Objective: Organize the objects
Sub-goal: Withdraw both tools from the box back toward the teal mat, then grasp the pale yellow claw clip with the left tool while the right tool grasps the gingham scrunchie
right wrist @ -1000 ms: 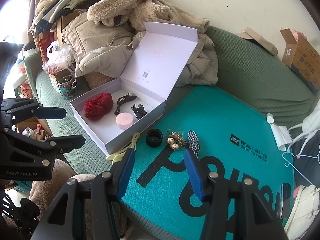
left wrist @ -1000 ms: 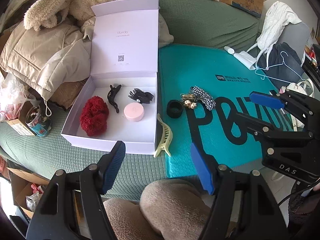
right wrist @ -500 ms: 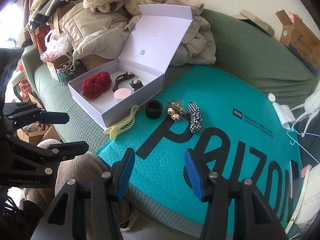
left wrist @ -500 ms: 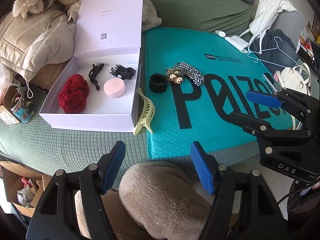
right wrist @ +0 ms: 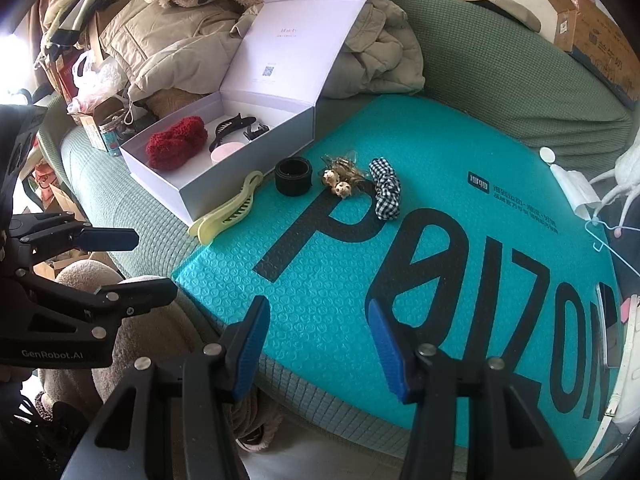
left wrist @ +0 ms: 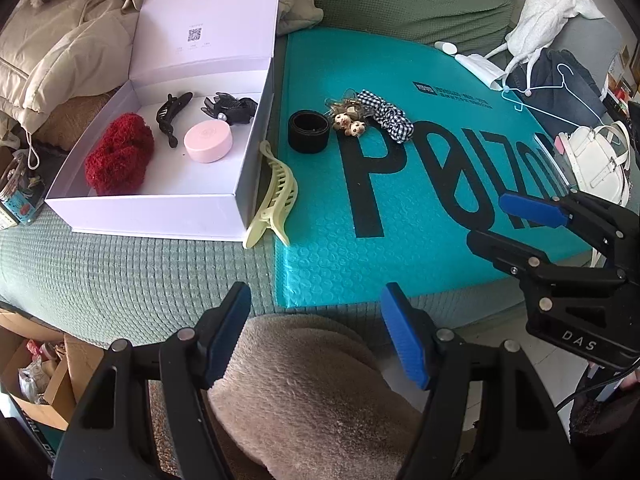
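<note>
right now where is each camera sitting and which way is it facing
Left wrist: on the left tongs, looking down and forward at the white box and teal mailer; its own blue pads, a knee below, and the right tongs at right show.
Right wrist: on the right tongs, looking down across the mailer toward the box; the left tongs at left show.
Shared: box, yellow hair claw, black band, checked scrunchie.

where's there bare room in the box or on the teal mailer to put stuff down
In the white box, the front right floor is bare, between the pink round case and the front wall. The teal mailer is free across its near half. Crowded: the mailer's far left, with the black band, beaded hair ties and gingham scrunchie; the box's back.
</note>
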The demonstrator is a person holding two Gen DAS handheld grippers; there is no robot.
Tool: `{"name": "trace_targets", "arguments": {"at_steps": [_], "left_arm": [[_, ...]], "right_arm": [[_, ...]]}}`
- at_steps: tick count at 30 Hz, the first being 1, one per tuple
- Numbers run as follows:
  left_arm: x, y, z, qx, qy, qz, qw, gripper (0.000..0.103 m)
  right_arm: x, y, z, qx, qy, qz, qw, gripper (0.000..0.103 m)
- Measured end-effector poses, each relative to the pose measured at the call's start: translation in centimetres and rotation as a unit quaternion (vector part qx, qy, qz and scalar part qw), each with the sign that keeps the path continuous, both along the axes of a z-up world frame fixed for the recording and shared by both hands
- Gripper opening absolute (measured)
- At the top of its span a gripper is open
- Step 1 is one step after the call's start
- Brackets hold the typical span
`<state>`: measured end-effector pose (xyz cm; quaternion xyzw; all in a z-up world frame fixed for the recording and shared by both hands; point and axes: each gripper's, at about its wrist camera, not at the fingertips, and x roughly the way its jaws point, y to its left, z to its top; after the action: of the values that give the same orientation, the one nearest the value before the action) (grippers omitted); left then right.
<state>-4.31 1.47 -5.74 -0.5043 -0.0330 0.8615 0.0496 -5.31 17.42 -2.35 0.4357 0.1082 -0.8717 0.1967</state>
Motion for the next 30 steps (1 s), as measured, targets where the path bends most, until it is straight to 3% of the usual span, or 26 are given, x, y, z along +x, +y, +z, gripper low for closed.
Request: {"name": "trace_targets", "arguments": {"at_steps": [9,15,17,21,29,30], "left_arm": [[-3.0,-0.8,-2.8,-0.004,-0.031,0.025,0.9992,0.065],[-4.7,-1.7,-4.0,0.025,-0.047,0.04,0.9978,0.058],[-5.1,-1.9,-4.2,0.029,-0.046,0.044,0.9975,0.055],[-5.8,-2.5,-4.7,0.039,-0.05,0.057,0.9964,0.029],[-6.4,-2.9,-5.2,0.057,-0.046,0.075,0.9945,0.028],[-6.5,-3.0,-5.2,0.054,-0.046,0.079,0.9944,0.023]], "right_arm": [[-2.3,0.4,-1.9,-0.004,-0.016,0.004,1.0,0.052],[-4.2,0.6,-2.7,-0.017,-0.028,0.004,0.999,0.052],[-4.9,0.7,-2.9,-0.026,-0.034,0.002,0.999,0.052],[-6.2,0.8,-3.3,-0.034,-0.037,-0.004,0.999,0.052],[-6.7,0.7,-4.0,-0.039,-0.048,0.004,0.998,0.052],[-6.7,0.7,-4.0,-0.039,-0.049,0.003,0.998,0.052]]}}
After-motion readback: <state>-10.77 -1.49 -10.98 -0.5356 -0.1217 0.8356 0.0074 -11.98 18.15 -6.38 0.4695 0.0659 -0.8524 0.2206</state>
